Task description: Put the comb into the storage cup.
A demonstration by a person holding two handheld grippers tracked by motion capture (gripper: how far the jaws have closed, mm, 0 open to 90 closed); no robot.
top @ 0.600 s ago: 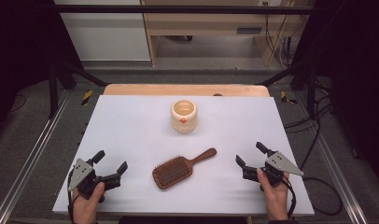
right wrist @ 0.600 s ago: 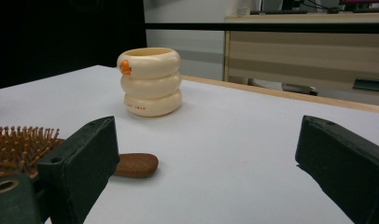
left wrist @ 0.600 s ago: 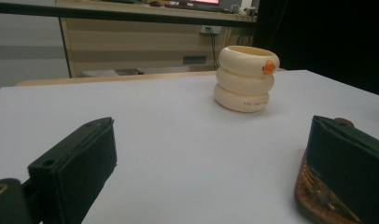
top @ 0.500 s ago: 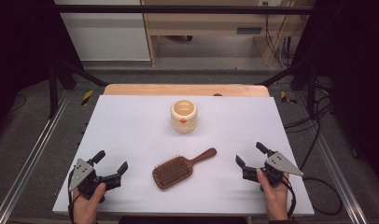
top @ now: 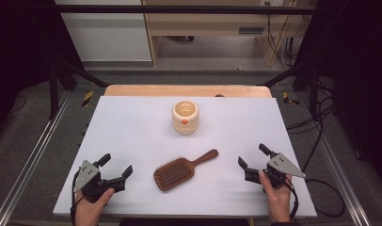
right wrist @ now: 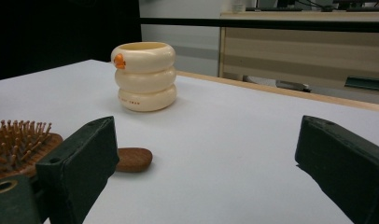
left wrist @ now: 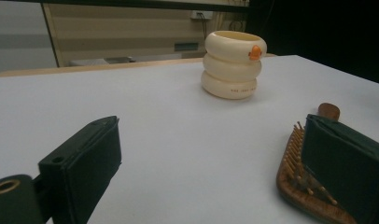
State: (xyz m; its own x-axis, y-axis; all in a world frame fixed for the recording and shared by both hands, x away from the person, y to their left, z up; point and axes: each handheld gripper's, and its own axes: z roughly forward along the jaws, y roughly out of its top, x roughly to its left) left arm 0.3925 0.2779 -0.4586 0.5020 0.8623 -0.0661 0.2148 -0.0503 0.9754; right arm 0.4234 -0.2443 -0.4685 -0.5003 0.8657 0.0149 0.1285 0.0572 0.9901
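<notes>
We find the wooden hairbrush [top: 182, 170] lying bristles up on the white table [top: 132, 127], between our two tools: just beside the right jaw of the left gripper [top: 115, 170], and a little farther to the left of the right gripper [top: 251, 157], with its handle angled toward that one. The cream cup [top: 185, 117] stands beyond the brush, well ahead of both tools. Both grippers gape wide with nothing between the jaws. Against the earlier high views we see no change: brush, cup and both hands sit in the same places. We judge that the pickup has not started and either gripper could take the brush.
</notes>
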